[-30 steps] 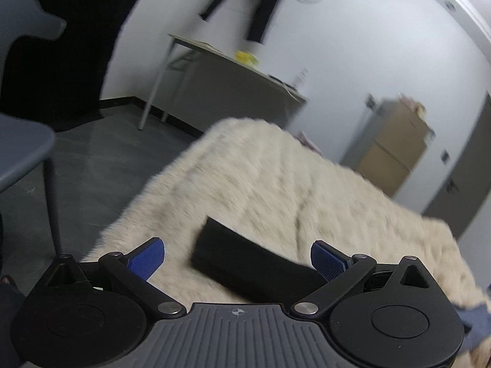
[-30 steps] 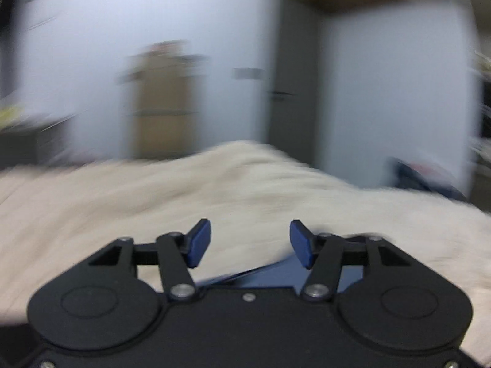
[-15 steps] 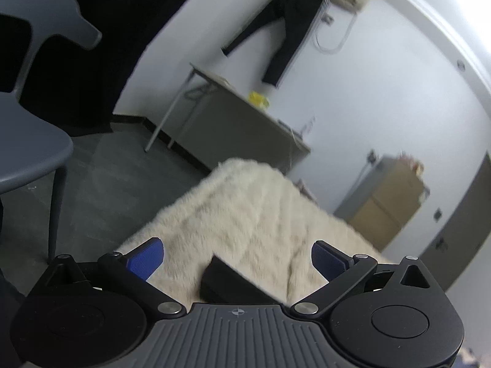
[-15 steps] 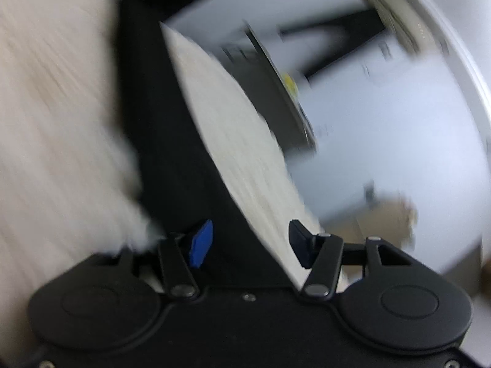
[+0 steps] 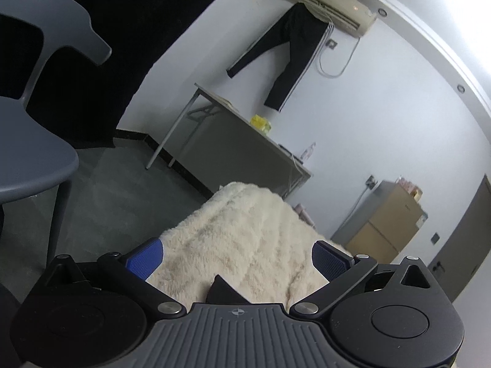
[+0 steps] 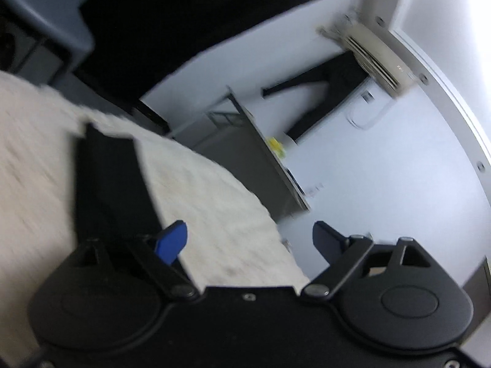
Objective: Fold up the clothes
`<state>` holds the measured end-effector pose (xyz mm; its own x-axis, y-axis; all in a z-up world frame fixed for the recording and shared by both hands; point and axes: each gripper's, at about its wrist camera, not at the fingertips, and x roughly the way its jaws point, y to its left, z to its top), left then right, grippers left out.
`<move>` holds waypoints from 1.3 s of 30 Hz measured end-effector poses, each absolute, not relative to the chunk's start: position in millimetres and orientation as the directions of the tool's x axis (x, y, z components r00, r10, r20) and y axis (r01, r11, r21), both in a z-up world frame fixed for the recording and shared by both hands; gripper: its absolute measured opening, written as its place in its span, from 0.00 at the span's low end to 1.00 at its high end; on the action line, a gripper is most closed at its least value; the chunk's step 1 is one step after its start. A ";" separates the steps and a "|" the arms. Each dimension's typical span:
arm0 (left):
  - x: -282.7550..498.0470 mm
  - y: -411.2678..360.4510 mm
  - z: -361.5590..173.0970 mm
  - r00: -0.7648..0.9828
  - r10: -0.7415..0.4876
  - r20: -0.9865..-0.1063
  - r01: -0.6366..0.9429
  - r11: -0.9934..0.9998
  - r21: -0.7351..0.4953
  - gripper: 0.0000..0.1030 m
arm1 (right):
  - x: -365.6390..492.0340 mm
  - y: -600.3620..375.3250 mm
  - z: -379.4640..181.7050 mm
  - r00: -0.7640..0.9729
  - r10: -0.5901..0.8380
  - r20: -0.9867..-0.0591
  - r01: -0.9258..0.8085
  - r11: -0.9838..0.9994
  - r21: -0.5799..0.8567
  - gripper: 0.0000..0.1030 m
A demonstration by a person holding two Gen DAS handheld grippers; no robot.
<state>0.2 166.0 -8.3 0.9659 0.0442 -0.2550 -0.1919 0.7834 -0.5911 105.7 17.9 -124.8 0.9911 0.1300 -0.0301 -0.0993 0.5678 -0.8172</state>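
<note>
A black garment (image 6: 110, 184) lies on a cream, fluffy blanket (image 6: 214, 202). From the right wrist it shows as a long, flat, folded strip, straight-edged and narrow, running from the blanket's far edge toward the camera; its near end is hidden behind the device. The picture is blurred, so its fabric cannot be made out. From the left wrist only one dark pointed corner (image 5: 222, 289) of it shows, resting on the blanket (image 5: 245, 233).
</note>
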 end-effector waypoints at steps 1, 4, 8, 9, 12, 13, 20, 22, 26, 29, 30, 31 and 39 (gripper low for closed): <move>2.4 164.3 -8.5 0.963 0.034 -0.269 -0.191 0.791 -0.582 0.99 | 106.5 5.8 -121.7 0.994 0.107 -0.024 -0.082 0.580 -0.810 0.85; 5.0 161.7 -10.2 0.956 0.020 -0.292 -0.190 0.801 -0.568 0.99 | 112.4 -41.7 -112.0 0.999 -0.029 -0.034 -0.008 0.638 -0.770 0.84; 1.0 163.5 -11.8 0.958 0.030 -0.286 -0.197 0.793 -0.577 1.00 | 139.1 -86.7 -126.3 0.974 -0.218 -0.059 0.091 0.618 -0.781 0.80; -1.3 165.8 -12.3 0.959 0.040 -0.280 -0.204 0.783 -0.588 0.99 | 146.1 -91.9 -133.3 0.965 -0.255 -0.066 0.105 0.600 -0.793 0.79; -9.1 175.6 -14.4 0.964 0.080 -0.254 -0.228 0.741 -0.632 0.99 | 151.0 -80.5 -164.2 0.953 -0.282 -0.108 0.074 0.565 -0.822 0.63; -14.4 181.6 -15.7 0.966 0.101 -0.238 -0.237 0.714 -0.659 0.99 | 151.6 -66.7 -172.1 0.956 -0.274 -0.107 0.064 0.549 -0.834 0.61; -34.2 197.8 -18.5 0.974 0.158 -0.161 -0.225 0.641 -0.734 0.99 | 131.7 56.8 -188.9 0.990 -0.009 -0.138 -0.109 0.566 -0.817 0.58; -36.1 197.5 -16.7 0.975 0.165 -0.150 -0.222 0.648 -0.729 0.99 | 126.7 94.3 -186.7 0.990 0.057 -0.129 -0.138 0.577 -0.805 0.56; -41.0 198.9 -15.5 0.975 0.184 -0.126 -0.216 0.647 -0.731 0.99 | 106.2 155.3 -180.6 0.965 0.231 -0.122 -0.235 0.563 -0.793 0.62; -39.7 200.2 -14.3 0.974 0.190 -0.122 -0.218 0.648 -0.730 0.99 | 83.6 175.3 -171.7 0.933 0.343 -0.107 -0.282 0.513 -0.811 0.72; -39.8 200.1 -13.8 0.974 0.192 -0.118 -0.216 0.650 -0.729 0.99 | 82.3 170.7 -161.8 0.931 0.355 -0.082 -0.276 0.540 -0.795 0.73; -40.4 199.7 -13.3 0.975 0.194 -0.110 -0.212 0.653 -0.727 0.99 | 80.9 166.2 -151.9 0.929 0.366 -0.056 -0.270 0.567 -0.778 0.75; -32.2 191.0 -9.2 0.983 0.135 -0.123 -0.183 0.701 -0.690 0.99 | 96.9 53.6 -107.2 0.976 0.212 0.045 -0.105 0.645 -0.757 0.90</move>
